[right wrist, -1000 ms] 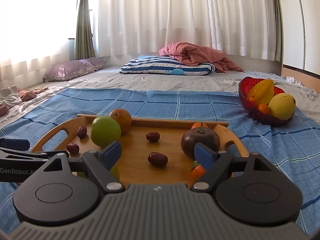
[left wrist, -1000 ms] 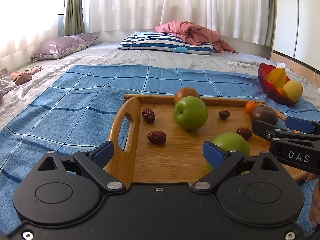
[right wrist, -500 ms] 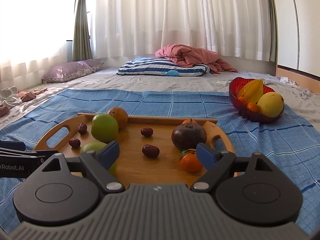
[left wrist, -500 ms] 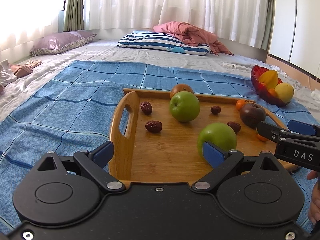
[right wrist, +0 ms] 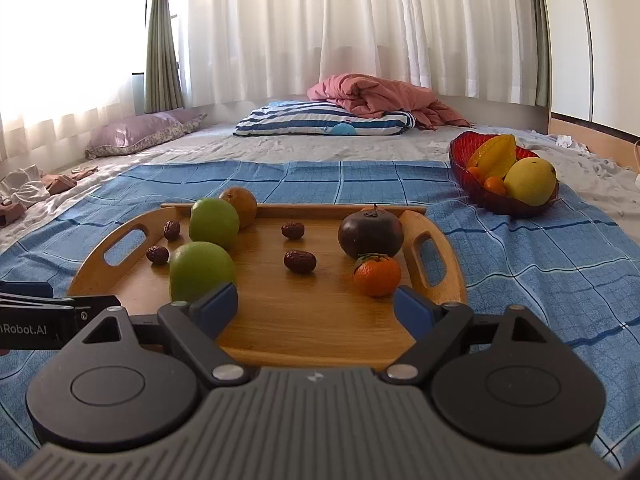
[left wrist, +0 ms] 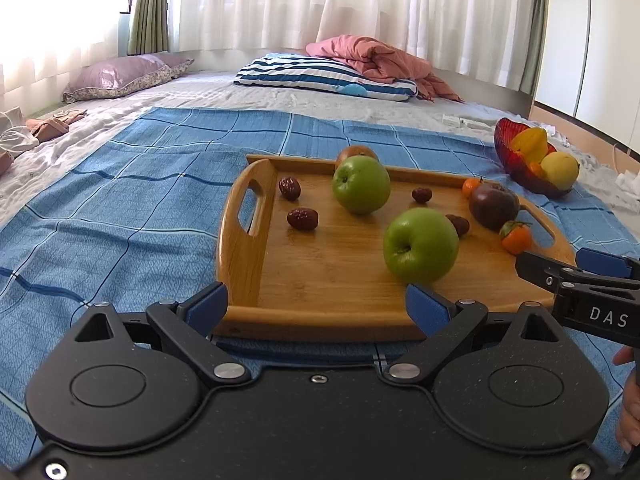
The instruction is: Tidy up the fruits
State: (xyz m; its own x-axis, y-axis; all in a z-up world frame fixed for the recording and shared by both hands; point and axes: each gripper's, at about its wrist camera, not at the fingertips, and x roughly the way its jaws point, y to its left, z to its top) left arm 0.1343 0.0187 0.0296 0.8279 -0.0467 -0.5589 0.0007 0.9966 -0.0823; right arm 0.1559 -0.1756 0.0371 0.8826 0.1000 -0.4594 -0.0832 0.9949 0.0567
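Observation:
A wooden tray lies on a blue checked cloth. On it are two green apples, a dark purple fruit, a tangerine, a brown round fruit and several red dates. My left gripper stands open at the tray's near edge. My right gripper is open too, just short of the tangerine. Neither holds anything.
A red glass bowl with a starfruit, a yellow fruit and small oranges sits beyond the tray to the right. Pillows and a pink blanket lie far back. Crumpled clothes are at the left.
Both grippers have drawn back from the tray toward its near edge. The near green apple and the tangerine now sit clear in front of the fingers instead of behind them.

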